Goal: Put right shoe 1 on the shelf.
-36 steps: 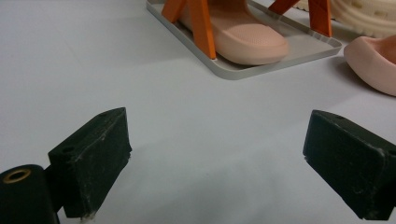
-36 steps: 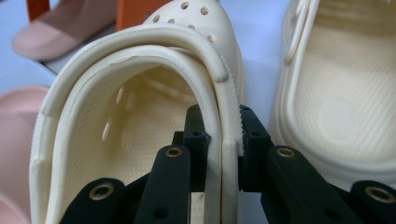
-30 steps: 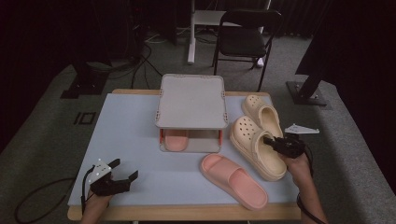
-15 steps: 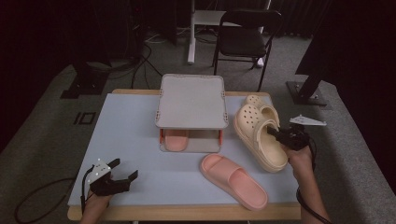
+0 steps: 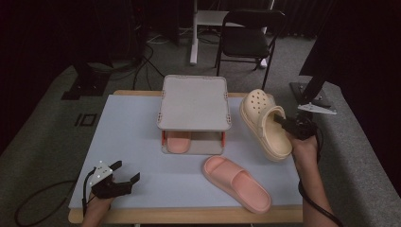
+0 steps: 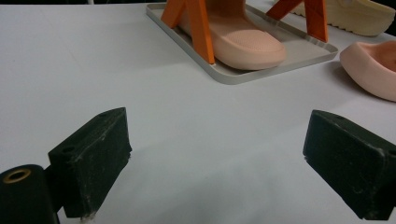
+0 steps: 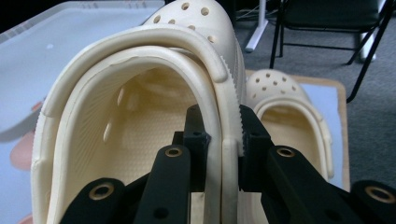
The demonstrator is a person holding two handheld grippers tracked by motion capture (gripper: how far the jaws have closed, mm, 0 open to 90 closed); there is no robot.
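My right gripper (image 5: 289, 126) (image 7: 224, 133) is shut on the side rim and strap of a cream clog (image 5: 260, 124) (image 7: 135, 126), which hangs tilted above the table's right side. A second cream clog (image 7: 286, 105) lies on the table beyond it. One pink slide (image 5: 236, 183) (image 6: 373, 67) lies at the front centre of the table. Another pink slide (image 5: 177, 142) (image 6: 236, 39) sits on the lower tray (image 6: 285, 58) of a grey two-level rack (image 5: 195, 101) with orange legs. My left gripper (image 5: 118, 177) (image 6: 217, 158) rests open at the front left with nothing between its jaws.
The white table mat (image 5: 123, 137) ends in a wooden front edge (image 5: 189, 215). A black folding chair (image 5: 250, 40) and floor cables (image 5: 142, 56) lie beyond the table. A metal stand base (image 5: 312, 92) sits on the floor at the right.
My right gripper has risen with the cream clog, lifting it off the table and tipping it on its side. The left gripper has stayed put.
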